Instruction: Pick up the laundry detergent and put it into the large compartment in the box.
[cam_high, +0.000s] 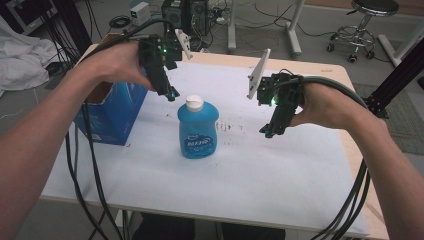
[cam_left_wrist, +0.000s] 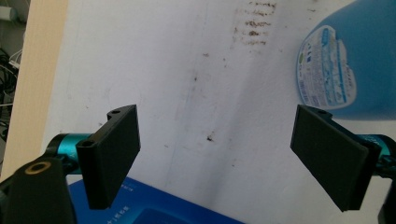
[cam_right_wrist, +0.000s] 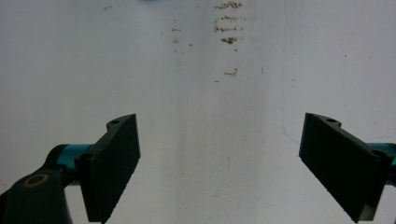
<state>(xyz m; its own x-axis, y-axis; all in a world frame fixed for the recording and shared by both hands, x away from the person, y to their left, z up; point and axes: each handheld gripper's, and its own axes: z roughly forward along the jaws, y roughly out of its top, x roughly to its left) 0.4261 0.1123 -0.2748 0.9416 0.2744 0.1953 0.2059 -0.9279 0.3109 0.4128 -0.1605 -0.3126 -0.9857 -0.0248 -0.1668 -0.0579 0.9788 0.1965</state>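
Bottle: we've got a blue plastic bottle with a white cap (cam_high: 198, 129) standing upright mid-table, between both grippers.
Left gripper (cam_high: 171, 94): jaws spread wide, empty, hovering just above the cap's left.
Right gripper (cam_high: 267, 131): wide open too, holding nothing.
Left gripper view: bottle label (cam_left_wrist: 327, 70) close up, blue cardboard box (cam_left_wrist: 154, 207) corner below.
Surface: white stained table sheet (cam_high: 280, 165); stool (cam_high: 361, 27) behind.
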